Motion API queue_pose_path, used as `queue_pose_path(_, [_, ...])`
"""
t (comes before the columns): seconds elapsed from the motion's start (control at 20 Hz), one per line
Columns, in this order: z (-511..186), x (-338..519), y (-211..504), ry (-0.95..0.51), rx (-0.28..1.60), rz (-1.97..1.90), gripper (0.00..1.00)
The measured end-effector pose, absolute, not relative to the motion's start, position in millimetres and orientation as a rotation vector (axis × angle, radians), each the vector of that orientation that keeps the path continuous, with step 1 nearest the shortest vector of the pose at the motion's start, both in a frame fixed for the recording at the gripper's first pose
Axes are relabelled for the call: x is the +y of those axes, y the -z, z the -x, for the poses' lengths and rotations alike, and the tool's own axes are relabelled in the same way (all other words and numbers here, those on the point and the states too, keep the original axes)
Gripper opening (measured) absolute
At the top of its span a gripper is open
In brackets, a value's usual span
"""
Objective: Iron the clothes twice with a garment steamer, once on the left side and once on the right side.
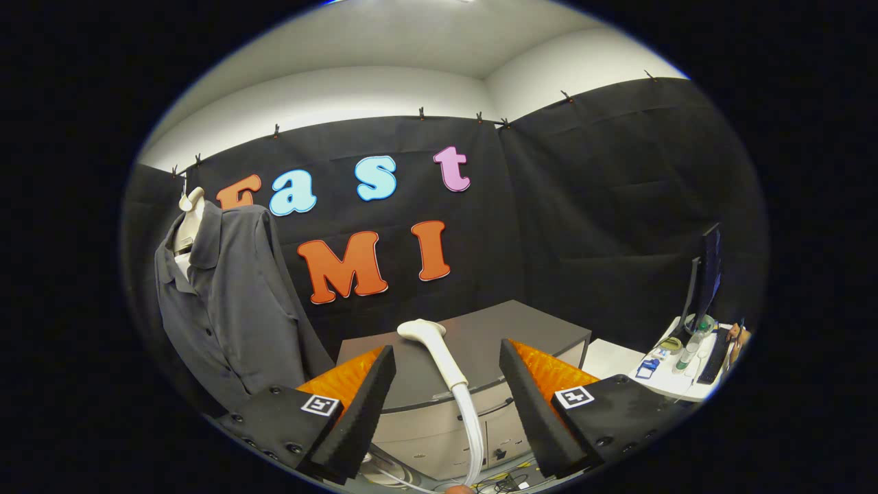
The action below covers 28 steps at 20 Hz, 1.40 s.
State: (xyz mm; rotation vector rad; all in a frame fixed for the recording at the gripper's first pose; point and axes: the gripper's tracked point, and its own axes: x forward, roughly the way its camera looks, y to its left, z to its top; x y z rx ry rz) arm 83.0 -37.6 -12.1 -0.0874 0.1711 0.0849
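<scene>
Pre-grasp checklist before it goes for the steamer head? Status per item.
1. Hand-held gripper open: ok, fingers spread wide.
2. Steamer head lined up between the fingers: ok, it lies on the grey cabinet just ahead.
3. Fingers touching the head: not ok, a gap on both sides.
4. Hose free to follow: cannot tell, its lower end is hidden.
5. Grey shirt hung and ready: ok, on the hanger beyond the left finger.

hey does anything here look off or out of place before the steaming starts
Nothing looks spilled or damaged. The steamer head lies on the dark cabinet top, with its hose trailing down over the front edge between the open gripper fingers. The shirt hangs off to the left with its collar open, a bit lopsided.
</scene>
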Motion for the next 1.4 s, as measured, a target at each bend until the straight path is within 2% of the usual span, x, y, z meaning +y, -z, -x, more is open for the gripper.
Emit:
queue_pose_path(0.25, [-146.7, -24.1, 26.2, -0.18, 0.251, 0.142, 0.98])
queue_pose_path(0.6, [-224.0, -4.7, 84.5, -0.295, 0.413, 0.204, 0.98])
queue_pose_path(1.1, [-317.8, -10.7, 173.0, -0.315, 0.63, 0.245, 0.99])
queue_pose_path(1.4, [-338.1, -20.6, 201.5, -0.302, 0.707, 0.237, 0.98])
